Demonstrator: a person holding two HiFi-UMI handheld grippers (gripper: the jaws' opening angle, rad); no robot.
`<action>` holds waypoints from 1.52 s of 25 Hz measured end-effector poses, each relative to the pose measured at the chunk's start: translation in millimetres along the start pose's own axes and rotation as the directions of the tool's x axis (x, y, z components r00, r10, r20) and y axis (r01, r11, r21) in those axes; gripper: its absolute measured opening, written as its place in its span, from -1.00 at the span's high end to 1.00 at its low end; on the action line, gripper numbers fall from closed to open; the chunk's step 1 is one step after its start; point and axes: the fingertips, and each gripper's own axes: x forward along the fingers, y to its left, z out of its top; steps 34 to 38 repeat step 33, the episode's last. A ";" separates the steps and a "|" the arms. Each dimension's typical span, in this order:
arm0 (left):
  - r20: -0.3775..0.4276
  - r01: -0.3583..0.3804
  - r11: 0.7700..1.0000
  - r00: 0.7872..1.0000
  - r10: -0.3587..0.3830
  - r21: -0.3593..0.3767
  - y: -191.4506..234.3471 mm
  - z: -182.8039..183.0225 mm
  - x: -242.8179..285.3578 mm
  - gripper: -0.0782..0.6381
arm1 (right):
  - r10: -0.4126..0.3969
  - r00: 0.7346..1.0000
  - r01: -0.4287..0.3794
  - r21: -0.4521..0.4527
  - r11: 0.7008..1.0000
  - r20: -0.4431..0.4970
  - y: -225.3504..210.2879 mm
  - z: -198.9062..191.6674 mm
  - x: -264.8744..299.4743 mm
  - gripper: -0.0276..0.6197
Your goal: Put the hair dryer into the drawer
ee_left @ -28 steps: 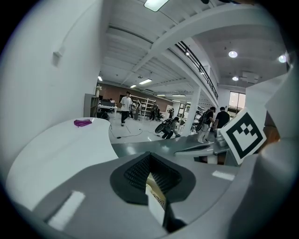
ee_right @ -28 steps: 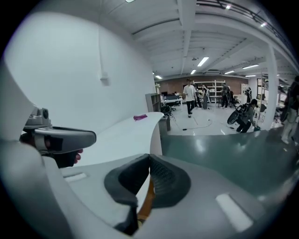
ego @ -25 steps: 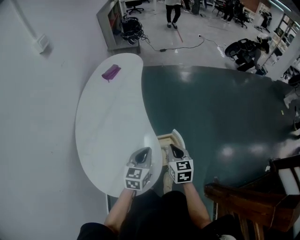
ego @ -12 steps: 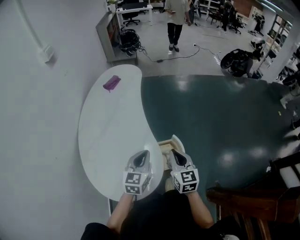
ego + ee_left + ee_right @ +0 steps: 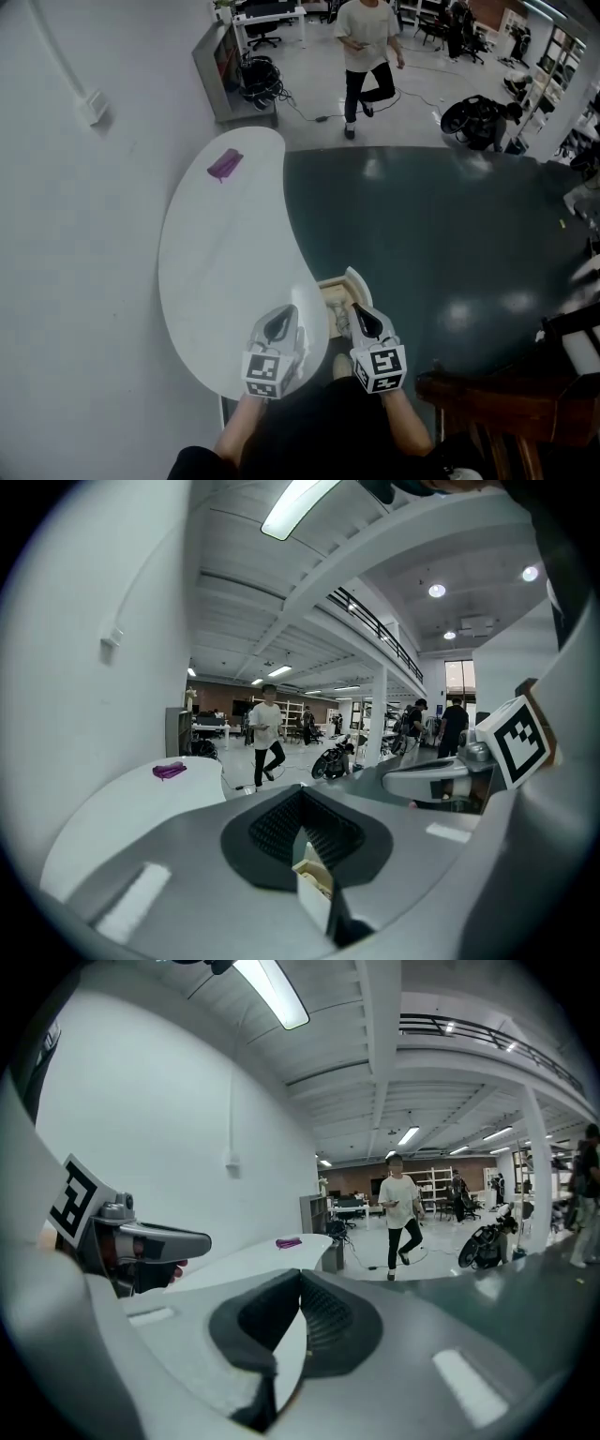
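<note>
Green floor [image 5: 450,216] fills the right of the head view, and a long white desk [image 5: 216,272] curves down the left. Beyond it a passer-by [image 5: 367,56] in a white top has walked nearer over the last second. At the desk's near end a pale drawer [image 5: 330,285] stands pulled out, and it has not shifted. Just above it, side by side, hang the left hand-held gripper [image 5: 284,315], over the desk's edge, and the right hand-held gripper [image 5: 359,311], over the drawer. Both have lifted a little and drawn back toward the person since a second ago. Each one's own view shows its jaws brought together with nothing between them, so both are closed and empty. Smallest of all, the purple dryer [image 5: 223,165] lies alone at the desk's far end, well apart from both hand-held grippers and from the drawer, just where it lay before. The drawer looks ready, and the rise reads as the end of the opening step; the fetch has not begun. Next the person will likely have to move along the desk, spread one pair of jaws and take the dryer, though it is too small here to tell which way it points.
</note>
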 end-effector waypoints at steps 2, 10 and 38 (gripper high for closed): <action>-0.002 0.007 1.000 1.000 -0.007 0.002 0.3 -2.1 -2.1 0.76 | -0.004 1.000 0.004 0.002 1.000 -0.002 -0.2 -1.8 1.8 0.90; -0.010 0.006 1.000 1.000 -0.006 0.015 0.5 -4.4 -1.4 0.76 | 0.002 1.000 -0.002 -0.006 1.000 -0.010 -0.7 -1.3 5.9 0.90; -0.036 -0.004 1.000 0.999 0.004 0.010 2.1 -15.7 -3.6 0.76 | 0.015 0.999 -0.015 -0.013 1.000 -0.030 4.5 -8.0 8.3 0.90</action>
